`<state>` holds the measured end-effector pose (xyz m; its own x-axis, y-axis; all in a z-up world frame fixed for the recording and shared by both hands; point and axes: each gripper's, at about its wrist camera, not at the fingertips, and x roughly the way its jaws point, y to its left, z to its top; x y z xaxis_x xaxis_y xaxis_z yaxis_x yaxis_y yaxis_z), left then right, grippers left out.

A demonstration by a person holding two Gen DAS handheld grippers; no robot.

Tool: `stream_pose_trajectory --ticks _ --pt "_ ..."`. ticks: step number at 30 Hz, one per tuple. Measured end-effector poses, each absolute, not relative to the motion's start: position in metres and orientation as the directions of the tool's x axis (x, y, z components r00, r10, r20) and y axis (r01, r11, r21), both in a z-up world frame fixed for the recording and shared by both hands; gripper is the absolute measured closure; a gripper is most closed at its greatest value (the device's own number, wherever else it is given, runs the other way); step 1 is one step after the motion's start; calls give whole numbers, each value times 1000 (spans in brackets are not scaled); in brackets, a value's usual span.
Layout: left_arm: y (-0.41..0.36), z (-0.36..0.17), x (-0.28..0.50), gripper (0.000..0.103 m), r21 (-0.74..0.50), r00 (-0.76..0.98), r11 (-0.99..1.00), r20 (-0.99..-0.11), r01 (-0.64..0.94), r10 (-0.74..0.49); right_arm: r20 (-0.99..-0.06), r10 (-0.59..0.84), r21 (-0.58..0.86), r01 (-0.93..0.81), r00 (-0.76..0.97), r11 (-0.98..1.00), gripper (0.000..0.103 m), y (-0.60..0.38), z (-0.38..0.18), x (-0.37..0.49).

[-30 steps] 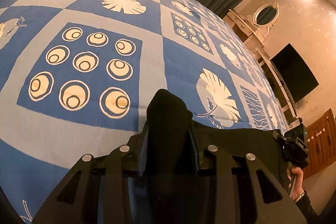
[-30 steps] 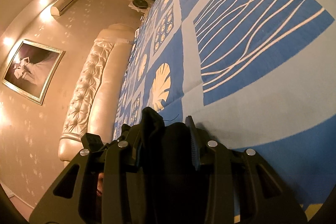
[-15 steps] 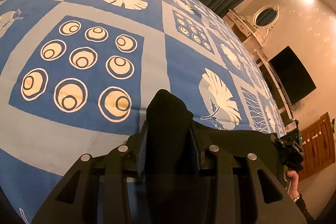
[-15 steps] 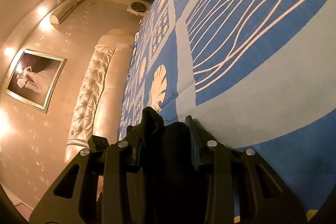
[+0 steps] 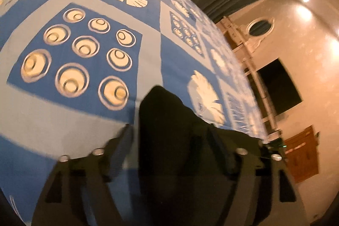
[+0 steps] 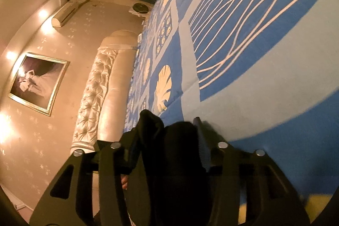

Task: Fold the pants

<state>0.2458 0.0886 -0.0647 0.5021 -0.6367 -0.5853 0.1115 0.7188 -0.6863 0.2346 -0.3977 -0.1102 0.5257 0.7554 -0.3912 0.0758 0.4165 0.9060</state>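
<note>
Black fabric of the pants [image 5: 167,120] rises in a bunched fold between the fingers of the left gripper [image 5: 169,137], low over the blue and pale patterned bedspread [image 5: 84,46]. Its jaws have just been opening and now stand wide, with a gap showing on the left side of the cloth, so the pads no longer press it. To the right, in the right wrist view, the right gripper [image 6: 167,132] has also just been opening; the pants [image 6: 178,141] sit humped between its fingers, the left pad close against the cloth and the right pad standing just clear. A tufted cream headboard [image 6: 101,86] lies left of the bedspread [image 6: 264,56].
</note>
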Motion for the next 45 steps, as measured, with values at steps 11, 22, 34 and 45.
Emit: stream_pose_trajectory --ticks 11,22,34,45 --pt "97 -66 132 25 -691 459 717 -609 93 -646 -485 735 864 127 474 488 31 -422 -89 150" --pt "68 -68 121 13 -647 431 753 -648 123 -628 -517 776 845 73 361 529 18 -376 -86 122" --pt "59 -66 115 61 -603 448 789 -676 119 -585 -503 789 858 94 351 505 69 -377 -96 115" --pt "61 -66 117 65 -611 436 782 -674 126 -597 -491 795 864 86 356 496 72 -375 -88 110"
